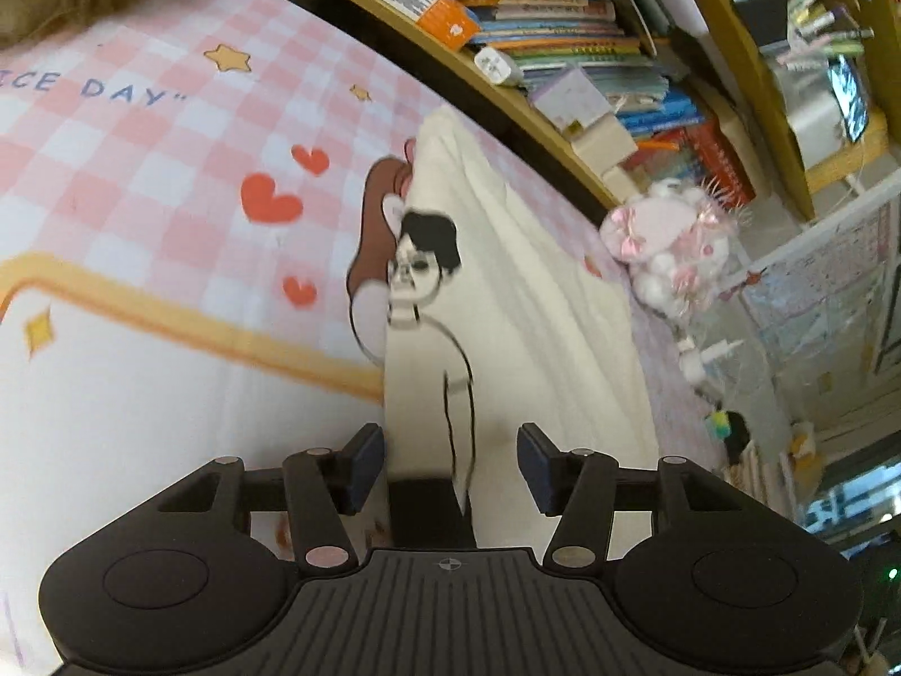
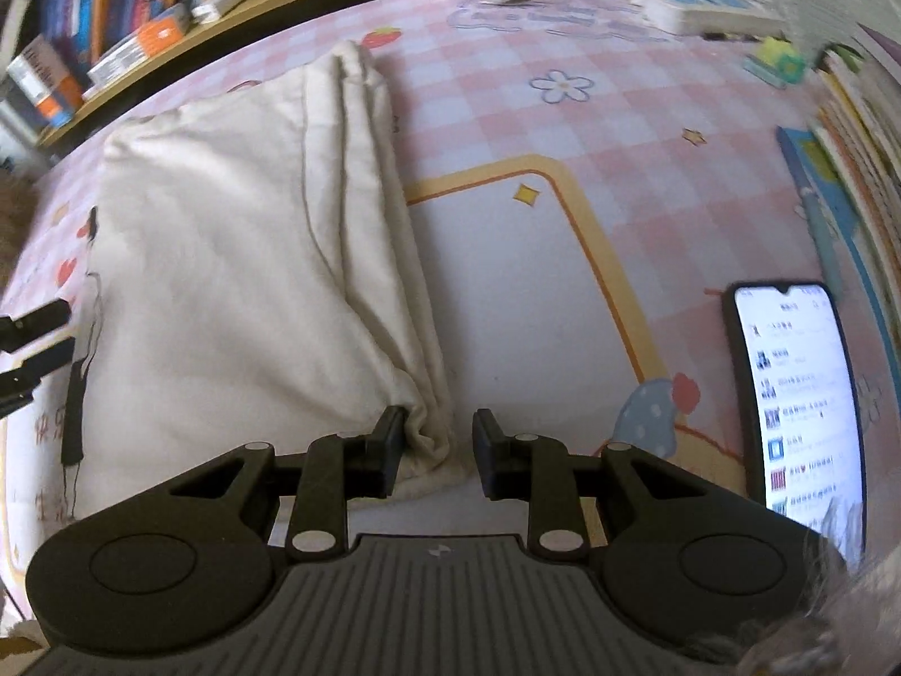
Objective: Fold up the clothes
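A cream garment [image 2: 242,281] with a cartoon figure print lies partly folded across the left and centre of the frame on a pink checked bed [image 2: 563,129]. Left gripper [image 1: 450,465] and right gripper [image 2: 436,450] both hover with jaws wide apart astride its near edges, holding nothing, probably poised to pinch them.

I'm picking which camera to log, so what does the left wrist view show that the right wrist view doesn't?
Only the left wrist view shows the cartoon figure print on the garment and the red hearts on the sheet. Only the right wrist view shows the lit phone and the flower print. Both show the cream garment, the bookshelf and the plush toy.
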The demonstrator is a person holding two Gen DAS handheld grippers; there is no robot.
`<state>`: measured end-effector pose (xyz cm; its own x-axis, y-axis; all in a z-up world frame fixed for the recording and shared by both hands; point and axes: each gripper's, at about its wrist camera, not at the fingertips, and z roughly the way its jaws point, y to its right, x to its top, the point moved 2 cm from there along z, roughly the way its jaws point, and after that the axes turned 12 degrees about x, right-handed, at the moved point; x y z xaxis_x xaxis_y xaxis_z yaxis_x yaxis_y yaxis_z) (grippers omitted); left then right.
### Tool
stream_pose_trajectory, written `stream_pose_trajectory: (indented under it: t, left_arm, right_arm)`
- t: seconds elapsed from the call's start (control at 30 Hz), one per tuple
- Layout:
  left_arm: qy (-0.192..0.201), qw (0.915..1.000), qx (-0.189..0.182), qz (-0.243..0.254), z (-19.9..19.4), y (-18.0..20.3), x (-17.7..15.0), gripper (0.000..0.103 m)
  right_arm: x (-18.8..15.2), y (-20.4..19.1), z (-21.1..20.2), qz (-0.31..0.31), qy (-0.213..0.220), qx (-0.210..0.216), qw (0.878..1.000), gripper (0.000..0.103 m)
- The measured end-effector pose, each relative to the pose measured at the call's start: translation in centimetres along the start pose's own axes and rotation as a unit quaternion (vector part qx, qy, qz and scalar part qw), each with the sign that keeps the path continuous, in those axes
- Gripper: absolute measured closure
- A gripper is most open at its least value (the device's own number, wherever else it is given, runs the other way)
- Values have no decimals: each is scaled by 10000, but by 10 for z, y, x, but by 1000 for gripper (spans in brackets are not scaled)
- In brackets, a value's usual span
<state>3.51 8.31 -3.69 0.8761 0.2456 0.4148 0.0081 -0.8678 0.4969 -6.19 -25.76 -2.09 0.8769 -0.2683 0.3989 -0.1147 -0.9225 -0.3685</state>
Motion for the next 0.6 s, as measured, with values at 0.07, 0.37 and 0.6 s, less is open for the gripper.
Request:
stream_pose_trajectory:
  t: [0.07, 0.37, 0.6]
  left_arm:
    - [7, 9999, 121, -53, -3, 4, -8, 50]
    - [207, 9978, 556, -299, -19, 15, -44, 51]
    - [25, 9965, 792, -271, -20, 20, -62, 94]
  right_arm:
    - [0, 2, 0, -143, -18, 119, 9998, 78]
    - [-3, 8, -2, -664, -10, 520, 9964, 78]
    - [-3, 11, -3, -743, -114, 725, 9945, 77]
